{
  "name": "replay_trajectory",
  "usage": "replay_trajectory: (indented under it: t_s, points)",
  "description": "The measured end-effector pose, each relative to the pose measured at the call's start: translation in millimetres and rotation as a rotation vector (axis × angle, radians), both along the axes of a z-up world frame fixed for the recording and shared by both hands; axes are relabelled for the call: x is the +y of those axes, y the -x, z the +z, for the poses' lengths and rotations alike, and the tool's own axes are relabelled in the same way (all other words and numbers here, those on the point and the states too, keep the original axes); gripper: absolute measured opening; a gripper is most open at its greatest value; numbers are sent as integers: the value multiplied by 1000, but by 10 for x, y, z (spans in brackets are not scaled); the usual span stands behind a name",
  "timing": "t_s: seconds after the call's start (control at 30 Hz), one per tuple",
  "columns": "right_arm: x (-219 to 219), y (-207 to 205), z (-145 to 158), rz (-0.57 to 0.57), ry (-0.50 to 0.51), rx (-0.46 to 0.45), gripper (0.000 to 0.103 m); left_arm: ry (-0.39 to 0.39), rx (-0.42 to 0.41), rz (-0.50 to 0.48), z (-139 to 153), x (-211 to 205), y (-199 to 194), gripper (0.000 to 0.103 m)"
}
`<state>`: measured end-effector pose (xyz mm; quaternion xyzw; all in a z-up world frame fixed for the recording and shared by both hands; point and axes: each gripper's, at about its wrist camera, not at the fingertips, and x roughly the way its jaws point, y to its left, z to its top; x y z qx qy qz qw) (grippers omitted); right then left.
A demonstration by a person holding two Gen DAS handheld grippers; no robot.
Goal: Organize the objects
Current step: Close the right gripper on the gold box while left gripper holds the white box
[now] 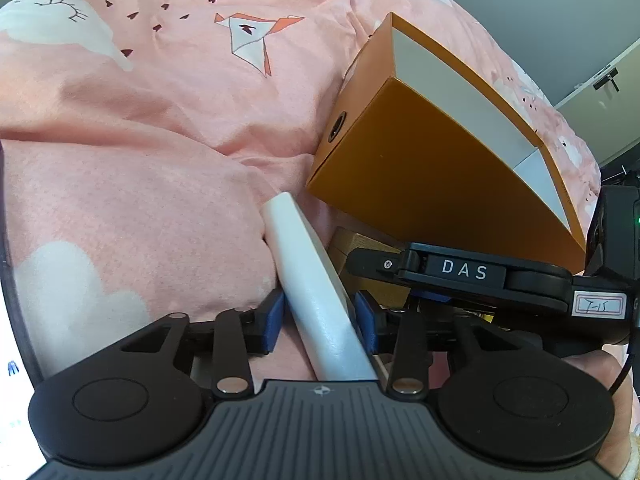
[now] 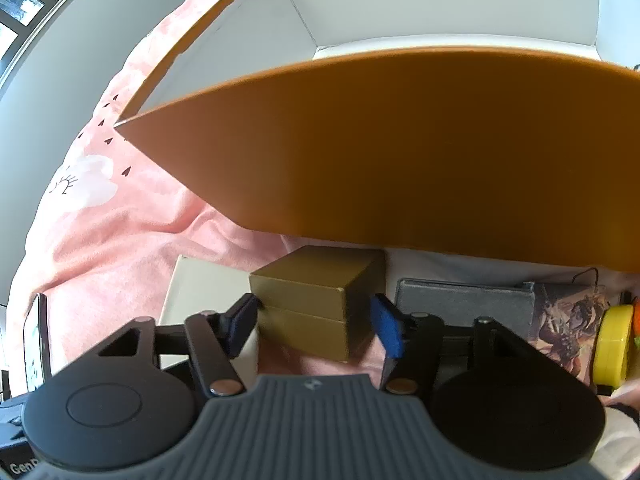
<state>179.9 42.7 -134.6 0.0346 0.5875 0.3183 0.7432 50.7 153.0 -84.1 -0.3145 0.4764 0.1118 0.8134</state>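
On the pink bedspread (image 1: 168,128), our left gripper (image 1: 320,322) clamps a white tapered tube (image 1: 308,284) just left of the open orange box (image 1: 432,168), while our right gripper (image 2: 316,326) straddles a gold box (image 2: 316,304), jaws apart, near that box.

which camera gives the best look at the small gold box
The right wrist view. The gold box sits centred between the right gripper's blue fingers, top and two sides visible. The left wrist view shows only a tan sliver behind the other gripper.
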Motion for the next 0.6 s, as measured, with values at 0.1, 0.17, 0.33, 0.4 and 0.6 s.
replay_trajectory:
  t_s: [0.1, 0.17, 0.33, 0.4, 0.6]
  points:
    - [-2, 1, 12, -8, -15, 5, 58, -11, -14, 15, 37, -14, 31, 43]
    - [-18, 20, 68, -12, -28, -7, 41, -41, -30, 9, 97, -48, 59, 43]
    - [29, 43, 141, -10, -29, -8, 38, -55, -49, 0, 224, -44, 96, 40]
    - [74, 50, 129, -27, -10, -2, 50, -74, -61, -3, 300, -40, 130, 39]
    - [266, 128, 166, -35, 29, -18, 66, -129, -82, 18, 407, 40, 135, 39]
